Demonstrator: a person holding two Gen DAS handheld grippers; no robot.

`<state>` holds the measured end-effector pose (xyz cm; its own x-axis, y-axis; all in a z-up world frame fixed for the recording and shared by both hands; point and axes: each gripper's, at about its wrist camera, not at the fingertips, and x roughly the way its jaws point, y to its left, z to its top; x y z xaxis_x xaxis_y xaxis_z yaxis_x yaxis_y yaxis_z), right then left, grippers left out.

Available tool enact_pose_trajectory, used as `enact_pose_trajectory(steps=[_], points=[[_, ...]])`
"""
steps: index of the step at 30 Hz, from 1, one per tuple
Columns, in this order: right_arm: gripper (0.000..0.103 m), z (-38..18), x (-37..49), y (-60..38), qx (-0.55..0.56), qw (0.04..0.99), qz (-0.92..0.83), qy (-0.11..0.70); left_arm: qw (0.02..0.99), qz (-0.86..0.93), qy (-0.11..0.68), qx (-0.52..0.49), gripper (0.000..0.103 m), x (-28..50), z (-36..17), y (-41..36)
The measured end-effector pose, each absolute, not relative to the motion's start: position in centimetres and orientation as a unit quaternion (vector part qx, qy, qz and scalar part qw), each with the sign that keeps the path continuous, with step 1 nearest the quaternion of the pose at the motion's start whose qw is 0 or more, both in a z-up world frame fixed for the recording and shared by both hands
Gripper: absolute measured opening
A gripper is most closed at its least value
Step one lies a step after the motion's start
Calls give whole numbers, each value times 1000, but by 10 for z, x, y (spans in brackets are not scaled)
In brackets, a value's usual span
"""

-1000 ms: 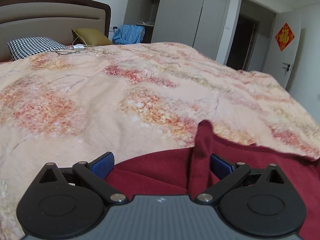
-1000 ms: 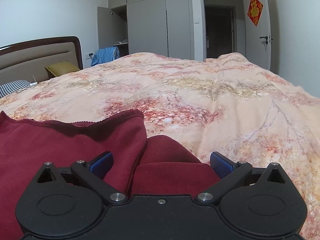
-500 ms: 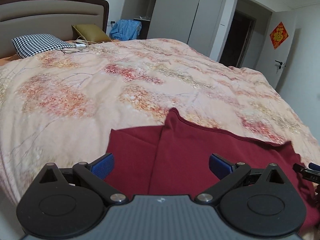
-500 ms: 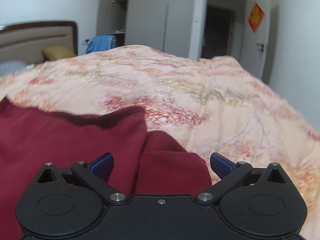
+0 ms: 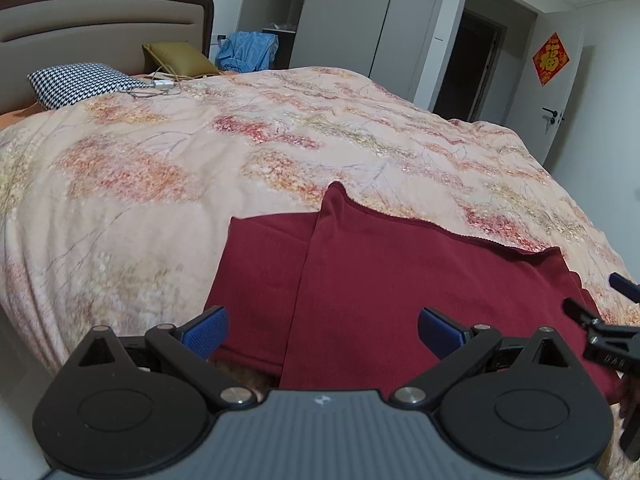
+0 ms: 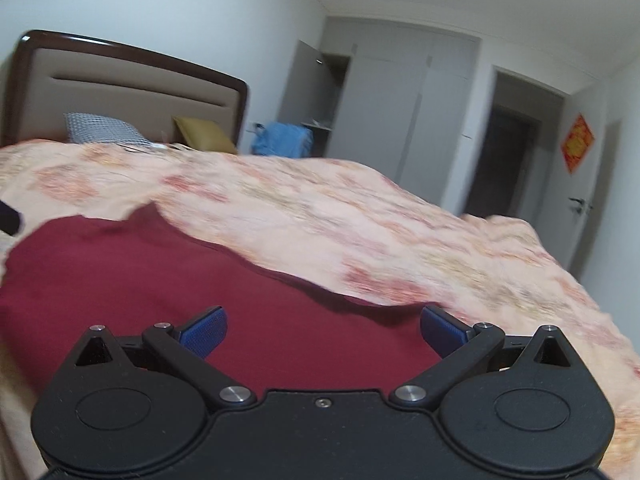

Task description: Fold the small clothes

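A dark red knit garment [image 5: 400,280] lies folded on the floral bedspread [image 5: 200,168] near the bed's front edge, with one layer overlapping another on its left. My left gripper [image 5: 322,330] is open and empty above the garment's near edge. My right gripper [image 6: 322,328] is open and empty over the same garment [image 6: 180,280]; that view is blurred. Part of the right gripper [image 5: 612,340] shows at the right edge of the left wrist view.
A houndstooth pillow [image 5: 76,84], an olive pillow [image 5: 176,58] and a cable lie by the headboard [image 5: 100,16]. Blue clothes [image 5: 248,50] hang by the open wardrobe. A dark doorway [image 5: 468,68] and a door are at the far right.
Both grippers have pulled back and risen from the garment. The red cloth now lies flat and folded. The right gripper has swung left, towards the headboard.
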<state>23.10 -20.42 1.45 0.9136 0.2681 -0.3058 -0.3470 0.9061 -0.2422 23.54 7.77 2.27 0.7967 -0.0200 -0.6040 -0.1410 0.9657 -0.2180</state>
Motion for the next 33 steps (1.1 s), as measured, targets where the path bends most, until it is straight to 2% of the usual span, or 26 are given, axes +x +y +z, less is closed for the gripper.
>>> enact_pose_trajectory(steps=[7, 12, 17, 22, 33], points=[[102, -8, 219, -171, -125, 978, 120, 118, 938, 58, 305, -156, 103, 223, 4, 88], [102, -34, 220, -166, -114, 976, 112, 152, 942, 64, 274, -182, 103, 209, -14, 87], [103, -59, 208, -179, -48, 986, 109, 120, 933, 65, 260, -240, 103, 199, -40, 86], [103, -65, 200, -186, -21, 988, 118, 101, 925, 61, 244, -284, 103, 190, -64, 80], [103, -68, 195, -186, -13, 990, 113, 86, 923, -15, 227, -310, 103, 189, -84, 74]])
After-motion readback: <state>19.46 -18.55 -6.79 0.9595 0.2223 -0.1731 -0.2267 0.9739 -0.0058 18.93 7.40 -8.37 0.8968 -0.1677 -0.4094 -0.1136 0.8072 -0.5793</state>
